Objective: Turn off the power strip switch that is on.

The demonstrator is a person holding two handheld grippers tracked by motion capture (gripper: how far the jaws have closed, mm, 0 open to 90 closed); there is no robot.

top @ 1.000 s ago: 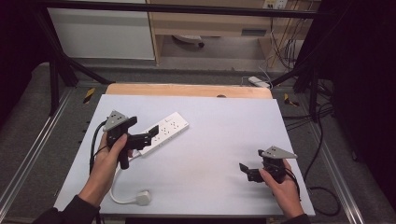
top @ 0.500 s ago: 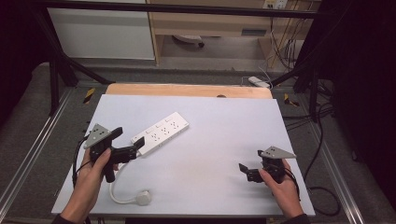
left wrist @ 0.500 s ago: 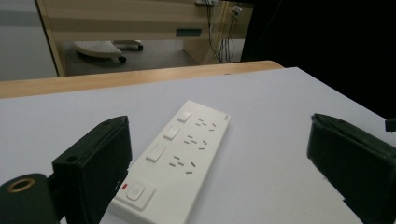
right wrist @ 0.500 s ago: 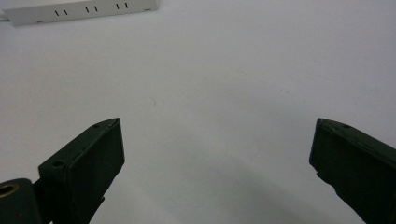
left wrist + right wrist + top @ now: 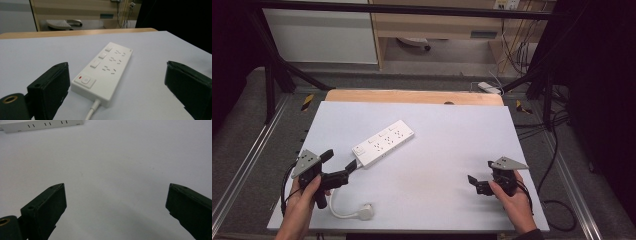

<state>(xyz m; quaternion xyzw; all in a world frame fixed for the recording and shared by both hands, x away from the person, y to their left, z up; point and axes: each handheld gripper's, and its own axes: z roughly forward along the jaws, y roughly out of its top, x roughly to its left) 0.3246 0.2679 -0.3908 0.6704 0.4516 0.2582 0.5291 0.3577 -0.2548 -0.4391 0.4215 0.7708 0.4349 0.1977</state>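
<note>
A white power strip lies flat on the pale surface, left of centre, set at a slant with its switch end toward the near left and its other end toward the far right. Its white cord leaves the switch end, curves toward the near edge and ends in a white plug lying on the surface.

The left tool sits at the near left, held in the person's left hand, and points at the switch end of the strip. In the left gripper view its jaws stand wide apart and released, gripping nothing, with the strip lying ahead between them; the main switch with its red light is nearest. The jaw tips are just short of the strip, not touching it.

The right tool rests at the near right, well apart from the strip, held in the right hand. In the right gripper view its jaws are also spread and empty over bare surface, with the side of the strip at the far left.
</note>
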